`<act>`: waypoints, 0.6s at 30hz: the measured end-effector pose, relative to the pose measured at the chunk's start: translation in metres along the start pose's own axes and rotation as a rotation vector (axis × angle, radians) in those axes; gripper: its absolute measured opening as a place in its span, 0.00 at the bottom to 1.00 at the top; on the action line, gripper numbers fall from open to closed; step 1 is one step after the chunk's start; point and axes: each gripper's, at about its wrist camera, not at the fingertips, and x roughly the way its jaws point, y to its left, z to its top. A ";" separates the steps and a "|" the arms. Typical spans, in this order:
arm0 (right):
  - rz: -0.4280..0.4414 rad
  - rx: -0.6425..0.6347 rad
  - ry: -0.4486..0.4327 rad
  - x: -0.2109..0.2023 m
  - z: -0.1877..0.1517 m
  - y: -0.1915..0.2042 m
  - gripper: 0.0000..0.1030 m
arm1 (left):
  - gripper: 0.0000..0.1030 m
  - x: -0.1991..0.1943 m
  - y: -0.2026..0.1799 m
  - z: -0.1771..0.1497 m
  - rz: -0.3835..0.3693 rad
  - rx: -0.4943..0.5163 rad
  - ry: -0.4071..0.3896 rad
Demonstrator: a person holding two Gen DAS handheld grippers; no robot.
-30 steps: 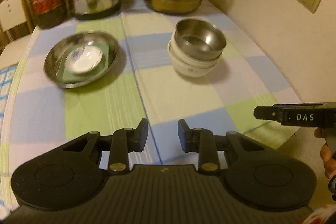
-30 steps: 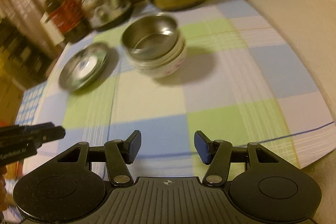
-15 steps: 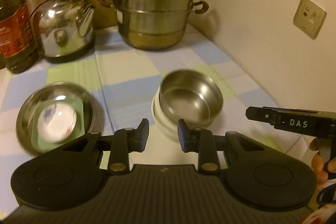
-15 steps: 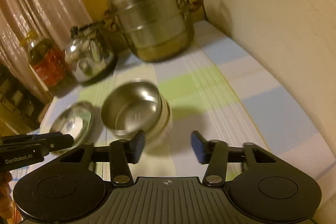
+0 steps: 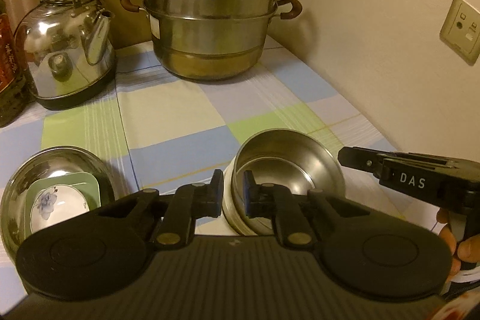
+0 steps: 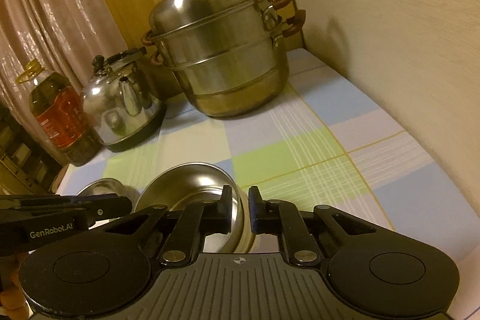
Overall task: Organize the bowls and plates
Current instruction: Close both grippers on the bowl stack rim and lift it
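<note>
While both tongs pinch opposite rims of the bowl stack [image 5: 282,188], left gripper [image 5: 233,194] on its left side, right gripper [image 6: 240,207] on its right, it sits squarely between them.

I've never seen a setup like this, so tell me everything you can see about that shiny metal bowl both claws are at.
The steel bowl is round, shiny and empty, nested in a white bowl on the checked tablecloth. It looks tilted. The left claw straddles both bowls' rims on one side; the right claw does the same on the other. Whether the fingers press the rims is unclear.
</note>
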 end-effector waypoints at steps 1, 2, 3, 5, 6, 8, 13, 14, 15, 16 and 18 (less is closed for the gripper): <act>0.000 0.003 0.003 0.003 0.000 -0.001 0.10 | 0.11 0.003 0.001 0.000 -0.003 0.002 0.006; 0.001 0.007 0.004 0.004 0.000 -0.001 0.09 | 0.10 0.005 0.002 0.000 -0.006 0.003 0.011; -0.001 0.008 0.007 0.007 0.000 -0.001 0.08 | 0.09 0.007 0.003 0.000 -0.010 0.004 0.014; -0.002 0.004 0.010 0.011 -0.001 -0.001 0.05 | 0.08 0.011 0.004 0.001 -0.021 0.005 0.020; 0.000 0.003 0.008 0.012 -0.001 -0.001 0.03 | 0.08 0.013 0.005 0.001 -0.027 0.006 0.023; 0.000 -0.001 0.012 0.014 -0.001 0.000 0.03 | 0.08 0.016 0.004 0.002 -0.032 0.012 0.029; -0.008 -0.002 0.024 0.020 -0.002 0.001 0.03 | 0.08 0.023 0.005 0.002 -0.053 0.020 0.044; -0.008 -0.001 0.026 0.021 -0.001 0.002 0.03 | 0.08 0.025 0.005 0.002 -0.057 0.023 0.050; -0.008 0.001 0.028 0.022 -0.001 0.002 0.03 | 0.08 0.026 0.005 0.002 -0.057 0.025 0.053; -0.009 -0.002 0.031 0.023 0.000 0.002 0.03 | 0.08 0.028 0.005 0.002 -0.056 0.028 0.056; -0.013 -0.010 0.037 0.024 0.001 0.004 0.03 | 0.07 0.030 0.005 0.003 -0.055 0.028 0.064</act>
